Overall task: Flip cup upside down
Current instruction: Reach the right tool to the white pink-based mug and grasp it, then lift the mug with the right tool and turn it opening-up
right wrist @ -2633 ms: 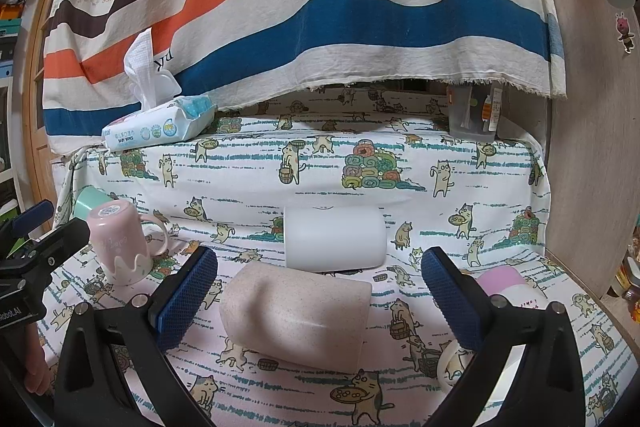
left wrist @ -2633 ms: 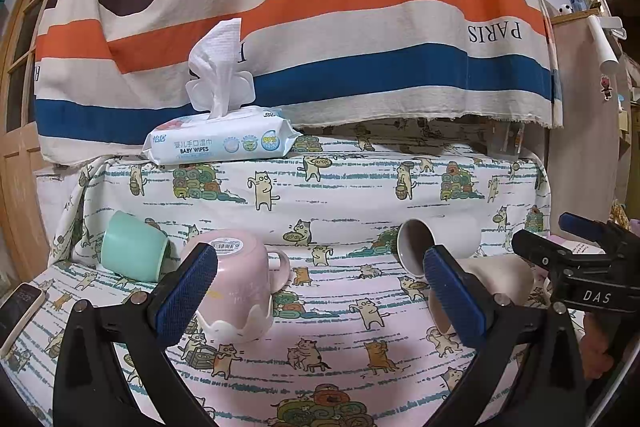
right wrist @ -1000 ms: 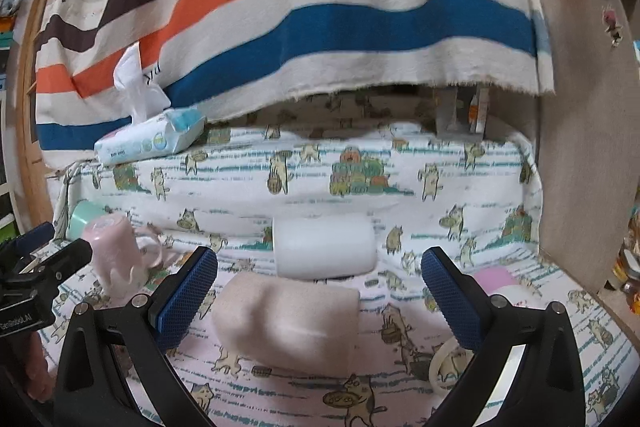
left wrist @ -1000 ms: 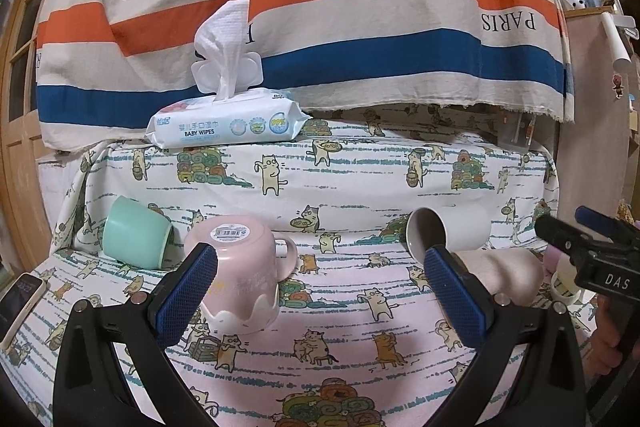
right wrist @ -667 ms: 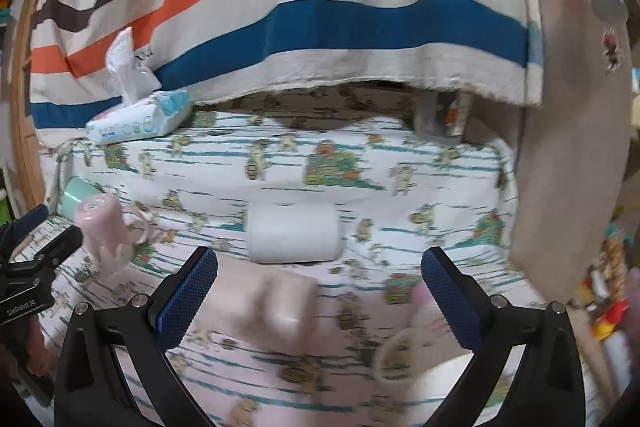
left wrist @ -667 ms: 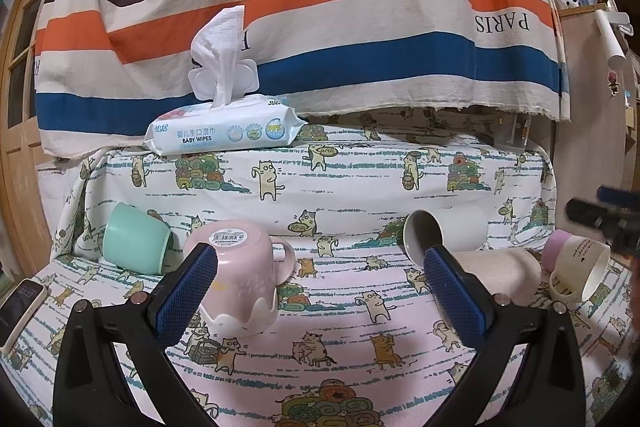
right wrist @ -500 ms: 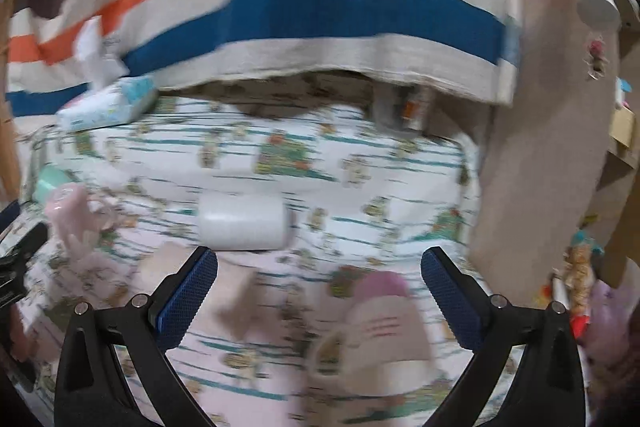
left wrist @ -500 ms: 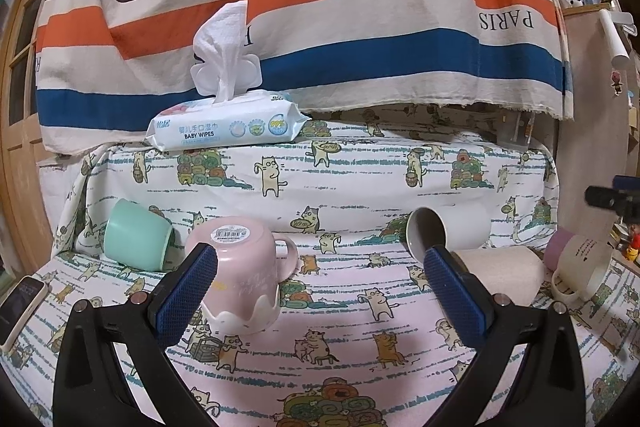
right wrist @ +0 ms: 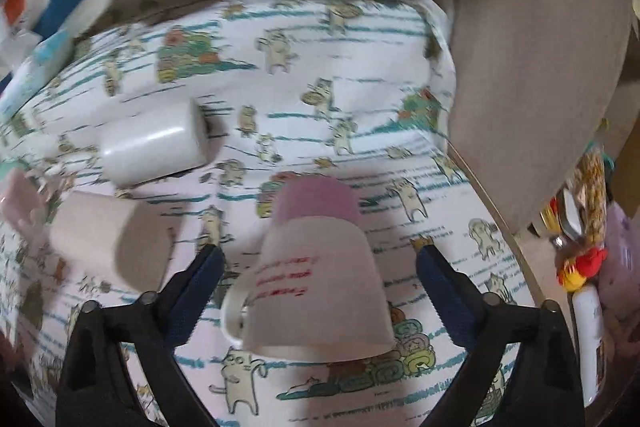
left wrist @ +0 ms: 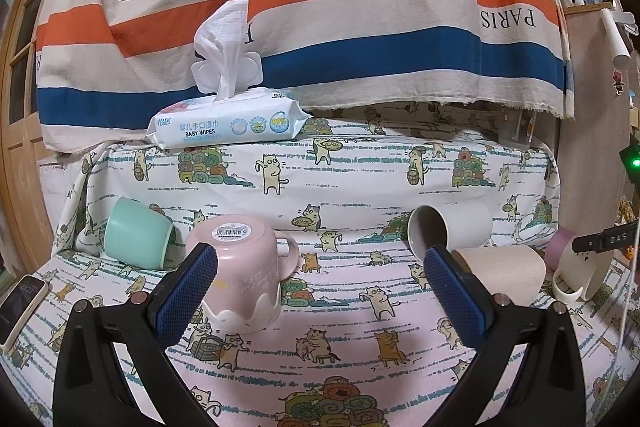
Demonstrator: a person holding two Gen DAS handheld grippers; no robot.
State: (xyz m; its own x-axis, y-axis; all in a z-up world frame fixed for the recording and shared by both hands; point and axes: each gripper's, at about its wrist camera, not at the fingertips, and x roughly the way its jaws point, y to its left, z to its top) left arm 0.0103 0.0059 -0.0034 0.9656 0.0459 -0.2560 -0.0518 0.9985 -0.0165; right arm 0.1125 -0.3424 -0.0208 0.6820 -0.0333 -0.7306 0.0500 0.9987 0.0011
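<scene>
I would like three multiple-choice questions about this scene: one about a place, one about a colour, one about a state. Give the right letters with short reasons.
1. Where does the pack of baby wipes lie?
A. on the raised ledge behind the cups
B. inside the green cup
C. under the phone

2. What colour is the cup lying at the far left?
A. black
B. green
C. orange

3. How does the pink mug stand?
A. upright, mouth up
B. on its side
C. upside down

Answers:
1 A: the pack of baby wipes rests on the ledge, above the cups.
2 B: the green cup lies on its side.
3 C: the pink mug shows its barcoded bottom on top, rim on the cloth.
</scene>
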